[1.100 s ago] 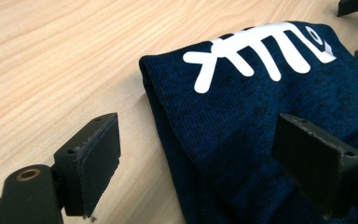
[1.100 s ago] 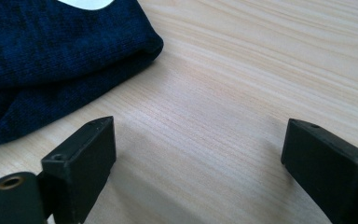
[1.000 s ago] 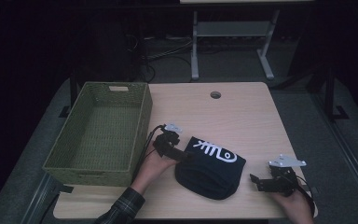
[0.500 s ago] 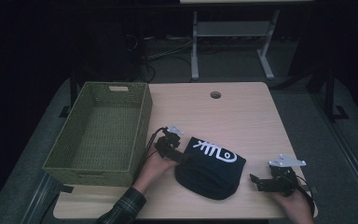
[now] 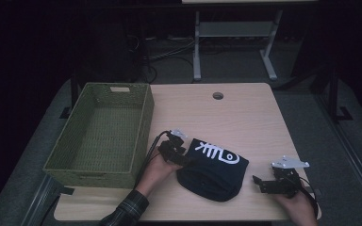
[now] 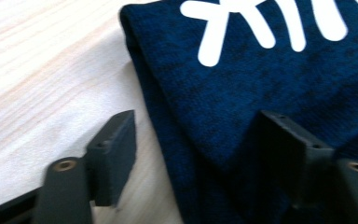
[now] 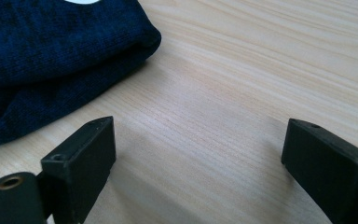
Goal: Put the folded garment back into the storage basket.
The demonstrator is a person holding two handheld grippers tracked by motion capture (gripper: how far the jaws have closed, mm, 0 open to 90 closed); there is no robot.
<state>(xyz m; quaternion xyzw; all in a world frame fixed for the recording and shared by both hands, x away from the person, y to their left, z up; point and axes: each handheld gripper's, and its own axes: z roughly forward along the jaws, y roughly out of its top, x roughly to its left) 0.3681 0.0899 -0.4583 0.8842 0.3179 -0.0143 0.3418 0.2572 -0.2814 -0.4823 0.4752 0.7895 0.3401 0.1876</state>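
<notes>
**Left gripper closing over the garment's edge**

From the high view, a green woven basket [image 5: 99, 134] stands at the left of the table [image 5: 245, 117], just beside the left gripper [image 5: 185, 159], which meets the left edge of a folded dark blue garment [image 5: 214, 170] lying at the table's near middle; well apart on the right, the right gripper [image 5: 259, 182] rests near the table's front edge, pointing toward the cloth.

The left gripper view adds what the high one cannot: the folded edge of the garment lies between the jaws, which have just been closing yet stand spread, one over bare wood, the other over the cloth; whether that pad presses cannot be told; white lettering [image 6: 261, 23] shows.

The right gripper view shows its jaws spread wide over bare wood, the garment's rounded corner ahead, apart.
</notes>
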